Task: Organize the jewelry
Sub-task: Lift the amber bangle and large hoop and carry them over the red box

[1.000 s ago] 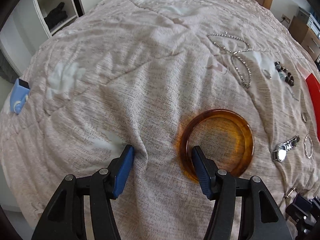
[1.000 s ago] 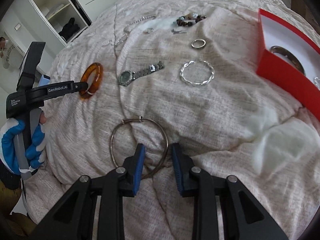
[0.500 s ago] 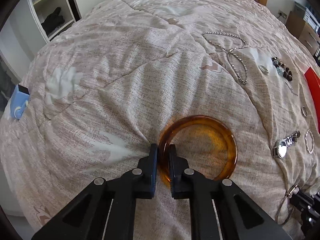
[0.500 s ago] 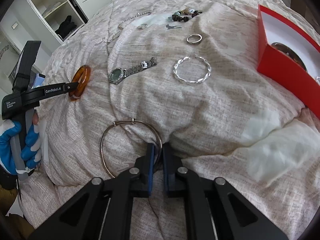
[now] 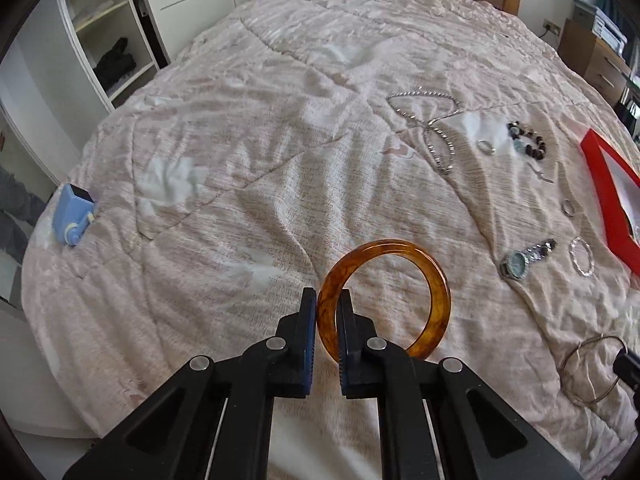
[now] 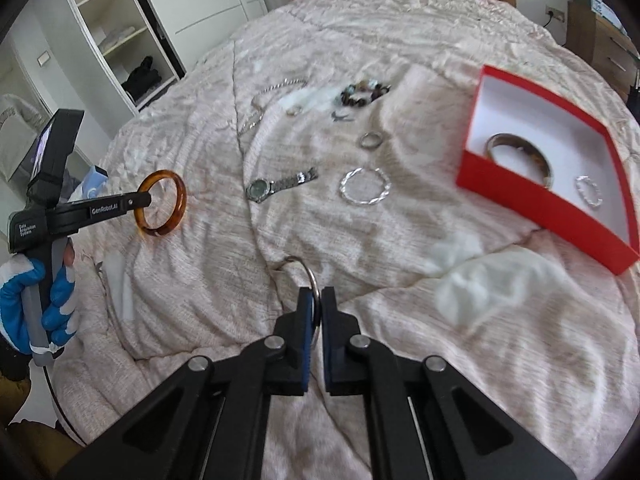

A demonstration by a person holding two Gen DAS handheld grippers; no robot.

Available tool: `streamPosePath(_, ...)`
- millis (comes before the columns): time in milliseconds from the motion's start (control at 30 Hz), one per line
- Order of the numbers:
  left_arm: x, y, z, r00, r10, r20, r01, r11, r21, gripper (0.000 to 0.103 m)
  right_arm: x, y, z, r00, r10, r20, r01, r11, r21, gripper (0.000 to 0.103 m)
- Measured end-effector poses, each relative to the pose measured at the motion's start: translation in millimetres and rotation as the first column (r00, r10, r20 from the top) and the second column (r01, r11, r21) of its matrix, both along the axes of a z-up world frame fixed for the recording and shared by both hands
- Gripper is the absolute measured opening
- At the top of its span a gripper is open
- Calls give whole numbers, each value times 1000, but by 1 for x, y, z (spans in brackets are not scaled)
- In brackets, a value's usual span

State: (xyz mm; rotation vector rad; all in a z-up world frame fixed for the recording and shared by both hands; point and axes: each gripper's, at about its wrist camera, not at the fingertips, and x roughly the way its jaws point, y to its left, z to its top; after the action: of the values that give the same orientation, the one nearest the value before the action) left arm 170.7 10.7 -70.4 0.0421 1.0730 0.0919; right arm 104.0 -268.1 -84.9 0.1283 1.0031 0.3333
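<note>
Left wrist view: the left gripper [image 5: 328,312] pinches the near-left rim of the amber bangle [image 5: 434,292], holding it tilted above the bedspread [image 5: 240,160]. A wristwatch [image 5: 520,262] lies to its right.

Right wrist view: the right gripper [image 6: 316,306] is clamped on the thin wire hoop [image 6: 310,270], edge-on between the jaws. The red box [image 6: 520,196] at right contains a bangle and a twisted silver ring.

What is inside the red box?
Inside the red box lie a brownish bangle and a small twisted silver bracelet. The near wall hides a strip of the white floor.
</note>
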Motion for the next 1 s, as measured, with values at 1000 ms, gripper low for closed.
streamPosePath(1000, -13, -121, 64, 974, -204, 101, 203, 979, 22, 9, -26, -123, 20, 984, -180, 15, 178, 980, 83, 4)
